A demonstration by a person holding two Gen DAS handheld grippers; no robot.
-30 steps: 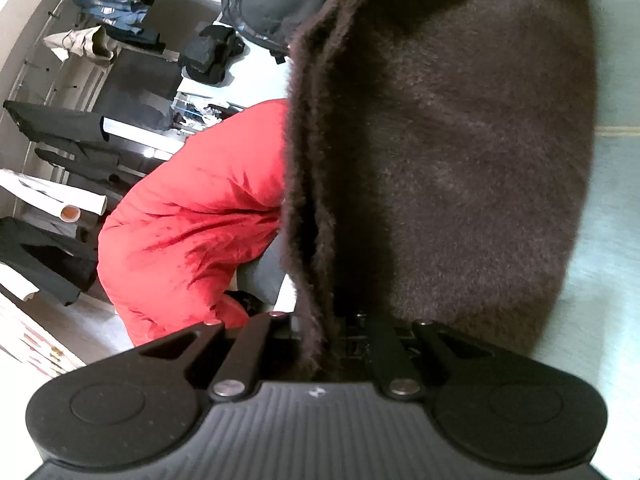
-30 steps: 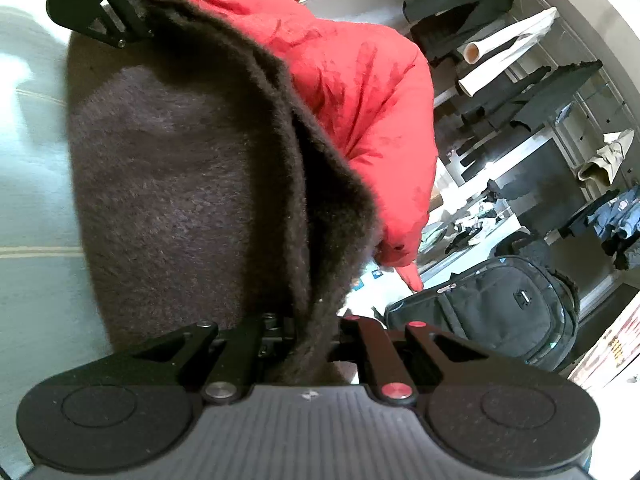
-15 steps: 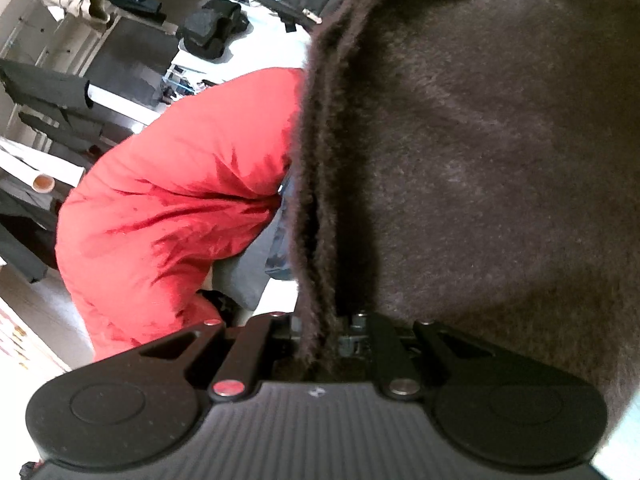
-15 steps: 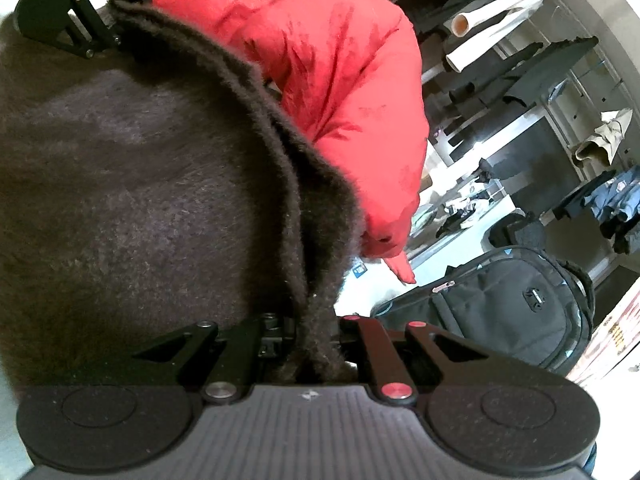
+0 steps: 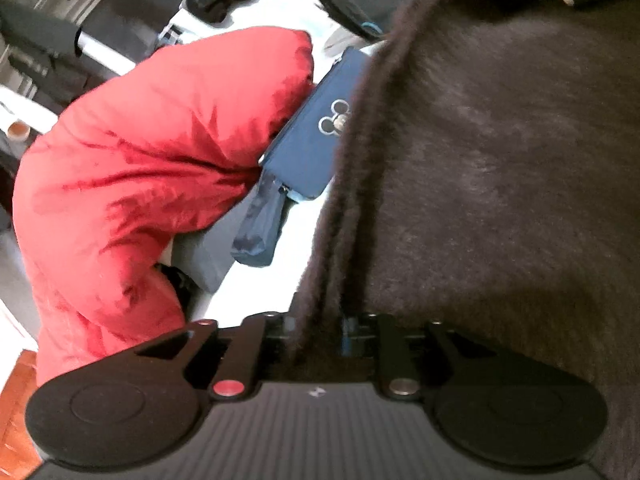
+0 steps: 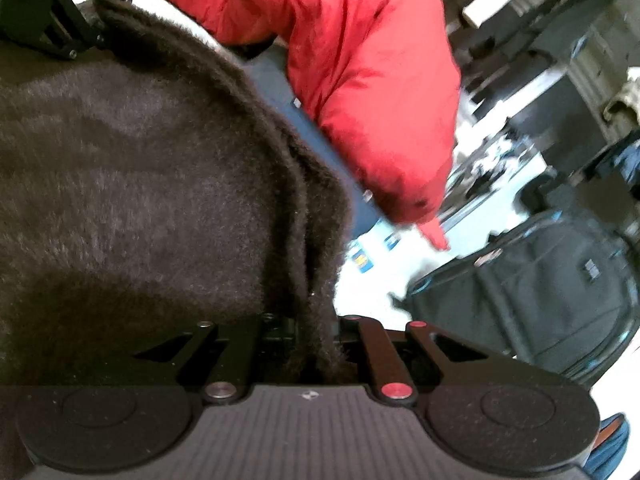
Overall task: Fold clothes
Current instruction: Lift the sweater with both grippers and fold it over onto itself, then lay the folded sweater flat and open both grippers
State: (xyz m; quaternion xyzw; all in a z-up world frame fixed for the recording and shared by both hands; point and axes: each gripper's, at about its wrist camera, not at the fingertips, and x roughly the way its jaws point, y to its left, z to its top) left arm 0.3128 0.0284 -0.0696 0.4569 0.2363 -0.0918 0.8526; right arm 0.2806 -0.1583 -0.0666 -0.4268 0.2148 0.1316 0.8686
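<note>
To the left of the left gripper (image 5: 320,332) bulges the person's puffy red quilted jacket sleeve (image 5: 160,152), bent low over the work. Just ahead of that gripper and a little left lies a navy blue fabric pouch with a white mouse-head emblem (image 5: 316,128), resting on a pale white surface (image 5: 256,288). The left gripper itself is pinched onto the layered edge of a fuzzy dark brown knitted garment (image 5: 500,160); the cloth runs straight into the closed jaws and spreads away to the gripper's right, filling that side of the view. Several edges are stacked in the bite, which suggests a doubled layer is being kept aligned.

In the right wrist view the same garment (image 6: 140,168) fills the space left of the right gripper (image 6: 316,336), which is likewise clamped onto the stacked hem. At the far end of that edge, ahead and to the left, the other gripper's black linkage grips the cloth, so the edge is stretched between the two tools, probably to keep it taut and straight for folding. To the right of the right gripper sits a black backpack with teal trim (image 6: 540,280).
</note>
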